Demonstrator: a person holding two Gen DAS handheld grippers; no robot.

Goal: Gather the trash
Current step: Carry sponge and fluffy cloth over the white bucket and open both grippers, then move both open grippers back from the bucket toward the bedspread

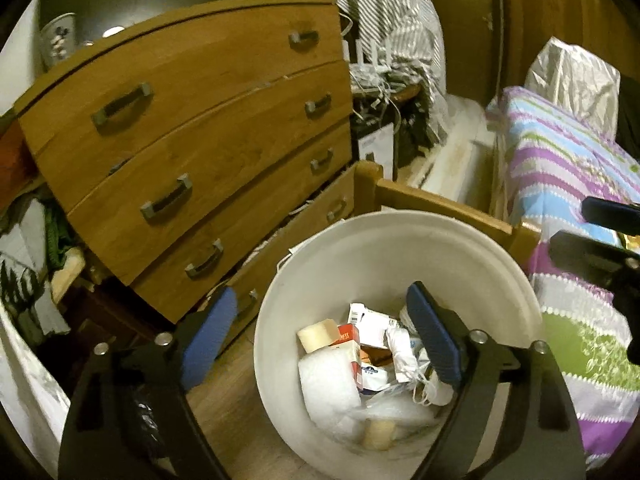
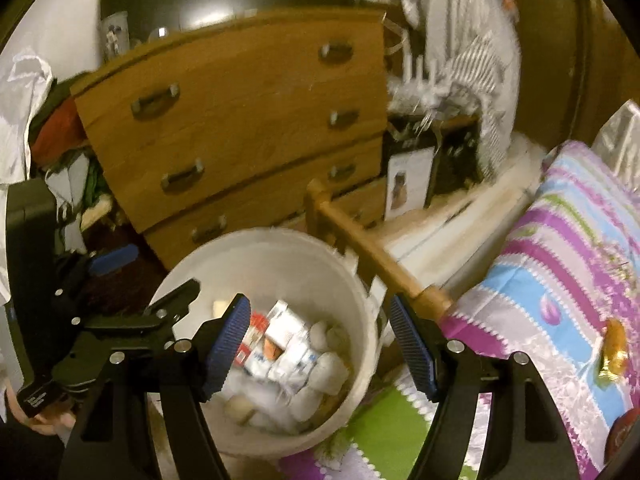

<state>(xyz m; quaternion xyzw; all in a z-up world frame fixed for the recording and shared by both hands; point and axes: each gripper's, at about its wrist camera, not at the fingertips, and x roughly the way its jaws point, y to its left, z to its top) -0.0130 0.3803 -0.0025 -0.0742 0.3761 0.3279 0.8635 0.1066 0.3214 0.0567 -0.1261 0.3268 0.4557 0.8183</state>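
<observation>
A white round bin (image 1: pixel 340 248) stands on the floor beside the bed and holds boxes, crumpled paper and plastic wrap (image 1: pixel 360 360). My left gripper (image 1: pixel 320 340) is open and empty, hovering over the bin's left side. In the right wrist view the same bin (image 2: pixel 320 264) sits below my right gripper (image 2: pixel 320 344), which is open and empty over the bin's right rim. The left gripper shows there at the left (image 2: pixel 132 276). A gold-orange wrapper (image 2: pixel 612 352) lies on the bedspread at the right.
A wooden chest of drawers (image 1: pixel 192 128) stands behind the bin. A wooden bed frame rail (image 2: pixel 376 256) runs beside the bin. The striped purple, blue and green bedspread (image 1: pixel 568 184) fills the right. Clutter and bags (image 1: pixel 400 80) sit in the corner behind.
</observation>
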